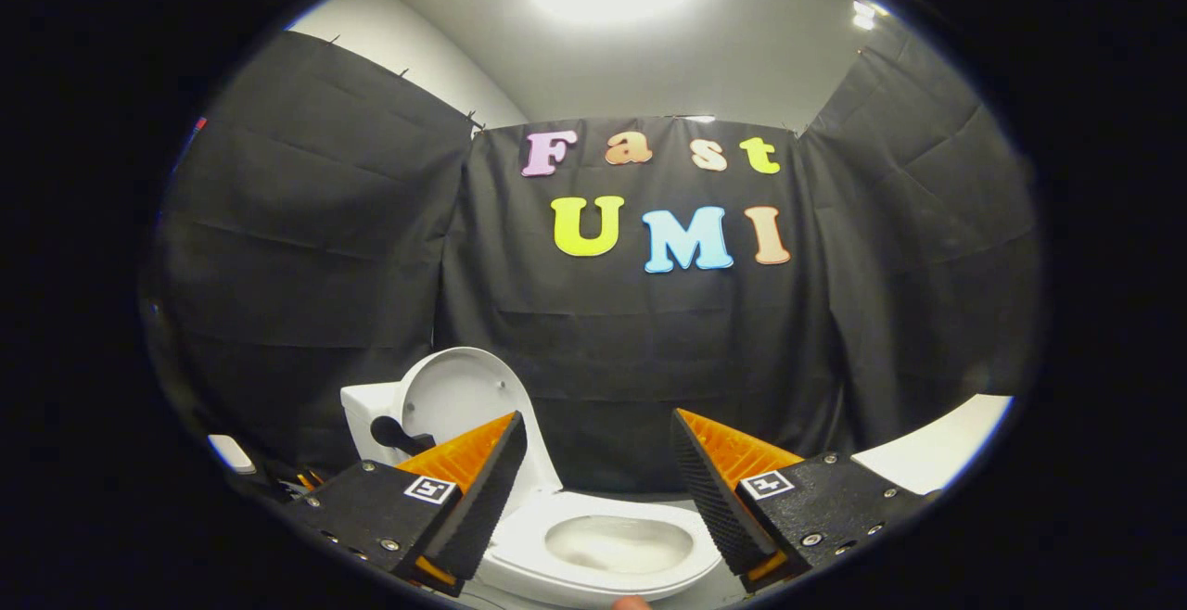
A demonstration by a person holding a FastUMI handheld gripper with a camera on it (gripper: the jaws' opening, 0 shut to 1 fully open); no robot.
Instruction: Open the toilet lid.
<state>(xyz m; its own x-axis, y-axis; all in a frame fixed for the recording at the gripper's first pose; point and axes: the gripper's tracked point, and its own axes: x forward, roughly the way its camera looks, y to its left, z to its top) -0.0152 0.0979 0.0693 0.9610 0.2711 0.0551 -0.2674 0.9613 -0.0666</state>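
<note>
1. we see the toilet lid (pixel 459 397) already standing upright, leaning back toward the cistern (pixel 369 420), with the seat (pixel 607 582) down and the toilet bowl (pixel 619 543) open to view just ahead of and between the fingers. by the look of it the task is done or nearly so.
2. our hand-held gripper (pixel 598 476) is released: the two fingers stand well apart with nothing between them, and neither touches the lid or the seat.
3. the lid sits just beyond the left finger (pixel 482 489), partly hidden behind it. we cannot tell whether it rests firmly against the cistern or balances close to upright; if it only balances, it may fall forward and slam onto the seat.
4. a sideways drift to the left as we pull away could clip the lid's edge with the left finger and tip it back down.
5. a drop of the gripper could knock the fingers on the seat rim, or hook the seat and lift it, which the task does not ask for.
6. a dark handle-like part (pixel 394 434) shows by the cistern, near the left finger; a brush there may press it by accident.
7. the booth's black cloth wall (pixel 631 360) hangs close behind the toilet, so a forward push could snag the fabric.
</note>
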